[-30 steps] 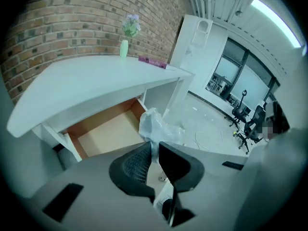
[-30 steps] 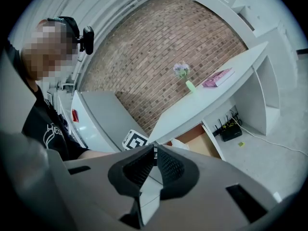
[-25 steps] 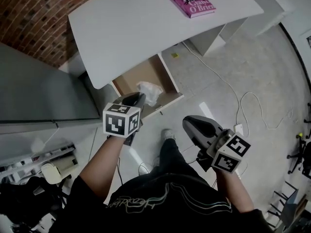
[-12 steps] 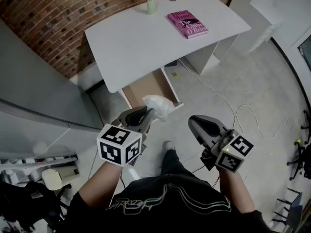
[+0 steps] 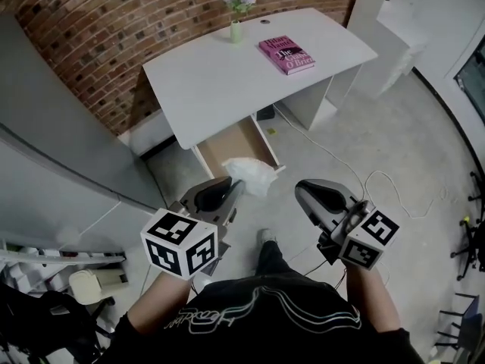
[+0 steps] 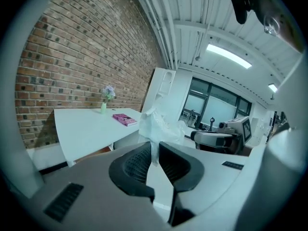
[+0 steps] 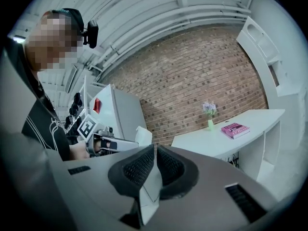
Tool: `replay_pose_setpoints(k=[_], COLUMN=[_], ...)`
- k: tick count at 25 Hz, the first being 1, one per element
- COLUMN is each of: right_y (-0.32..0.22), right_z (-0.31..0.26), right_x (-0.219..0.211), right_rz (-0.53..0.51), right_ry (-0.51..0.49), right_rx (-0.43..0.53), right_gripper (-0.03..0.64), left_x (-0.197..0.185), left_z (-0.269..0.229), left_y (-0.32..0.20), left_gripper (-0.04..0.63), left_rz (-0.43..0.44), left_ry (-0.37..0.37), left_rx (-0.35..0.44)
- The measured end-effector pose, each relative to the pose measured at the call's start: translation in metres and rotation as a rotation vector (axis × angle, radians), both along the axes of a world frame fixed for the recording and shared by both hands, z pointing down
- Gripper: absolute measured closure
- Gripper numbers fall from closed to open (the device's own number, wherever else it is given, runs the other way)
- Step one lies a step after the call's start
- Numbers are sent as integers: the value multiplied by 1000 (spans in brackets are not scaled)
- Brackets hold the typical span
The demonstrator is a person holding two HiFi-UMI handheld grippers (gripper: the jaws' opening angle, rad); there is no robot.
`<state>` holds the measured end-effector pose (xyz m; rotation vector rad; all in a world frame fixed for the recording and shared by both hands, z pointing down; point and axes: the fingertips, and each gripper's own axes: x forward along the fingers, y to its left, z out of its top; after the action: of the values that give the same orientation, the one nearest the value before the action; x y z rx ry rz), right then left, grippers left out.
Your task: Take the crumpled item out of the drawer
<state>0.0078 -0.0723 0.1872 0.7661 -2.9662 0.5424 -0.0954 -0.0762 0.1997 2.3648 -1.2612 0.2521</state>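
The crumpled item [image 5: 254, 174] is a white wad of thin plastic or paper. My left gripper [image 5: 233, 188] is shut on its lower edge and holds it up in front of the open drawer [image 5: 227, 139], outside it. In the left gripper view the crumpled item [image 6: 159, 126] stands up from between the pads of the left gripper [image 6: 155, 153]. My right gripper [image 5: 303, 190] hangs to the right of it, shut and empty. The right gripper view shows its own jaws [image 7: 155, 155] closed, and the crumpled item [image 7: 143, 136] at the left gripper's tip [image 7: 113, 144].
A white desk [image 5: 227, 67] stands against a brick wall, with a pink book [image 5: 286, 54] and a small flower vase [image 5: 238, 14] on it. A grey cabinet [image 5: 68, 150] is on the left. A white cable [image 5: 379, 177] lies on the floor to the right.
The left gripper has drawn the crumpled item up and back out of the drawer, toward me. My head view has pulled back and shows more of the desk. The right gripper has barely moved.
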Motion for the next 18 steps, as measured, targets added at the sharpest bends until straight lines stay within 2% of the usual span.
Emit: replay_pose_setpoints(k=[6,18], right_y=[18,19], right_z=[-11,-16], right_x=[4,4], right_rz=[55,58], right_ry=[-15,14], right_rx=[41,68], right_gripper=[568,569], left_x=[4,9], left_z=[-15,-16], left_y=[28,34], left_gripper=[532,531], left_rz=[21,39], left_ry=[43,17], left_rx=[29,40])
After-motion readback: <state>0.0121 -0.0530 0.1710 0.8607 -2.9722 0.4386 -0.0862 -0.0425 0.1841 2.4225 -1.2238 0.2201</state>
